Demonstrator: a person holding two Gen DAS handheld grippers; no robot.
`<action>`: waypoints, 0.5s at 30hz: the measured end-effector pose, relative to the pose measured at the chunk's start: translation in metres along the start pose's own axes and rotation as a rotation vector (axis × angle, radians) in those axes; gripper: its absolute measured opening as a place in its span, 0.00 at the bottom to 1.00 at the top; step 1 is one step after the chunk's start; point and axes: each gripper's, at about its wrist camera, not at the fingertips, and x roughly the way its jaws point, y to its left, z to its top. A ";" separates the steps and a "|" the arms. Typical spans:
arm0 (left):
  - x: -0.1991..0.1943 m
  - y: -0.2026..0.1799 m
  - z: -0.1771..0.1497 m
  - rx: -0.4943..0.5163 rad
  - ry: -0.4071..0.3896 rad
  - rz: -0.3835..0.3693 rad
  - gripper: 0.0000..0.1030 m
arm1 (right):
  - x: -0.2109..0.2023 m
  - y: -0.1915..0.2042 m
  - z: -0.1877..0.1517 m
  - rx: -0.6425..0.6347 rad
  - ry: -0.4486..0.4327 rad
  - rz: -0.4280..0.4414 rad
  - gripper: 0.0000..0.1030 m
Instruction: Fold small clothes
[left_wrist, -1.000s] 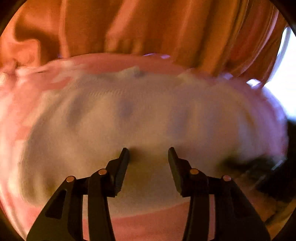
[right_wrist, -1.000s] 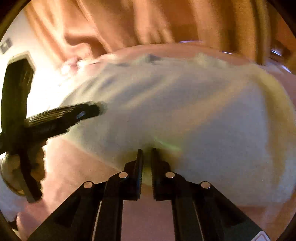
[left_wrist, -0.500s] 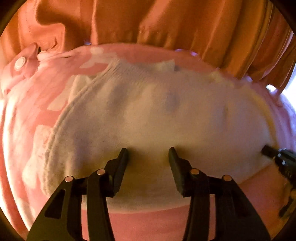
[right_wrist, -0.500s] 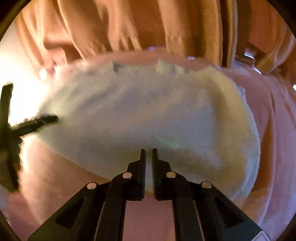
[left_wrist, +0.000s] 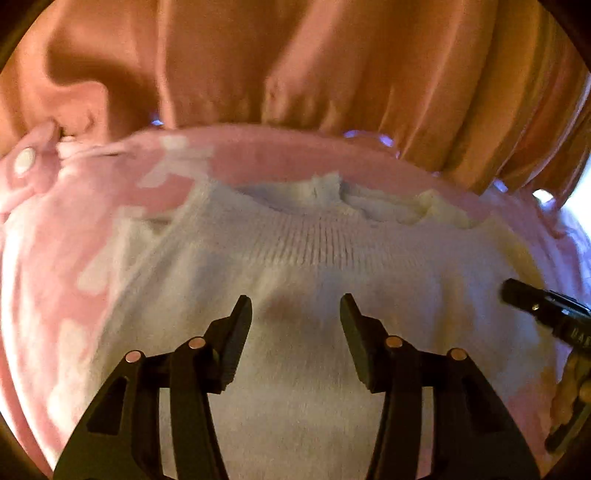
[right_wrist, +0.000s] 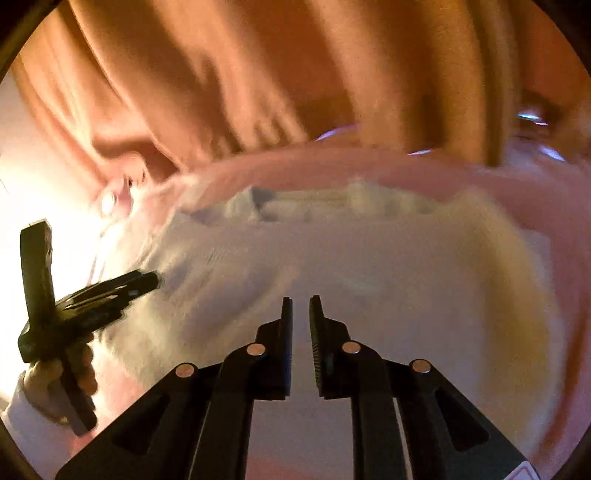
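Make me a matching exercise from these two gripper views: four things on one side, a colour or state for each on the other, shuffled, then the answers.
1. white knit garment
2. bedsheet
3. left gripper
4. curtain

A. orange, hanging in folds
B. jaws wide apart
C. pink with pale patches
D. lying spread flat, ribbed band showing

Pairs: 1-D, 2-C, 3-B, 4-A

Your sweater lies flat on the bedspread, its ribbed collar at the far side. Behind the bed hangs the curtain. Your left gripper sits over the sweater's near middle, and your right gripper is well to its right.
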 end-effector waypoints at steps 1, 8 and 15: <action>0.016 0.004 0.002 0.009 0.024 0.036 0.49 | 0.016 -0.005 0.005 -0.001 0.030 -0.032 0.09; 0.007 0.069 0.003 -0.024 -0.023 0.191 0.55 | -0.020 -0.121 0.003 0.303 -0.109 -0.244 0.11; 0.007 0.066 0.016 -0.061 -0.044 0.169 0.62 | -0.042 -0.136 0.023 0.339 -0.213 -0.193 0.59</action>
